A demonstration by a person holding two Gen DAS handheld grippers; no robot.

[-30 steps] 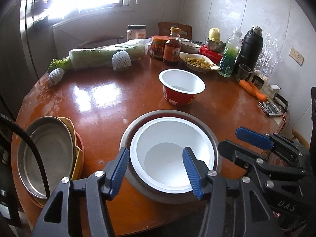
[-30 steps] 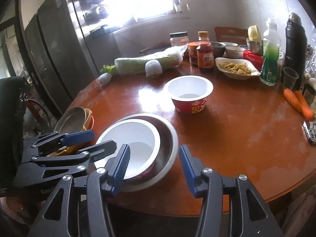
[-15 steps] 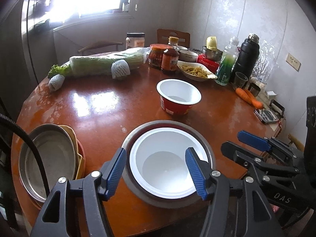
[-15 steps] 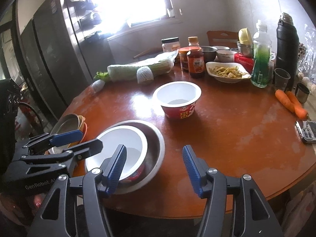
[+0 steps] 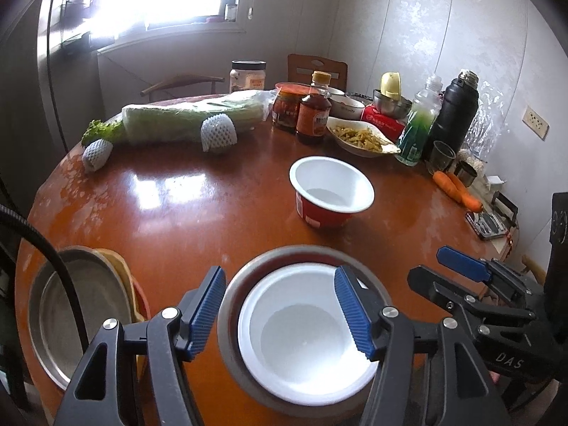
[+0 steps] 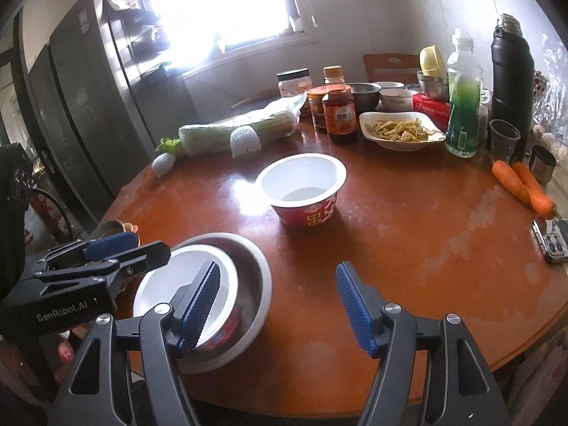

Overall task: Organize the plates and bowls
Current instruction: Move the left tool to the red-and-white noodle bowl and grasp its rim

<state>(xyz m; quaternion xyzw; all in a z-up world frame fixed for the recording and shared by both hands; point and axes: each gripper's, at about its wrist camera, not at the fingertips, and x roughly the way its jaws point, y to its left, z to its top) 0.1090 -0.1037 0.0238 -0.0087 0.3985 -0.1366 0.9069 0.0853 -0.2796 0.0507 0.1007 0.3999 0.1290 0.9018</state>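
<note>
A white-and-red paper bowl [image 5: 305, 333] sits inside a steel bowl [image 5: 234, 294] at the table's near edge; both show in the right wrist view, the paper bowl [image 6: 167, 291] and the steel bowl [image 6: 255, 277]. A second paper bowl [image 5: 332, 191] [image 6: 301, 188] stands alone mid-table. A stack of a steel plate [image 5: 67, 312] over yellow and red dishes lies at the near left. My left gripper [image 5: 280, 312] is open and empty above the nested bowls. My right gripper [image 6: 278, 307] is open and empty, just right of them.
The round brown table [image 6: 408, 248] carries a wrapped cabbage [image 5: 184, 117], sauce jars [image 5: 316, 110], a plate of food [image 5: 362, 138], a green bottle [image 6: 461, 106], a black flask [image 6: 511, 81], carrots [image 6: 522, 184] and a phone [image 6: 553, 241] along its far and right sides.
Both grippers have drawn back and up from the nested bowls, which now lie lower in both views. Both stay open. Nothing on the table has moved.
</note>
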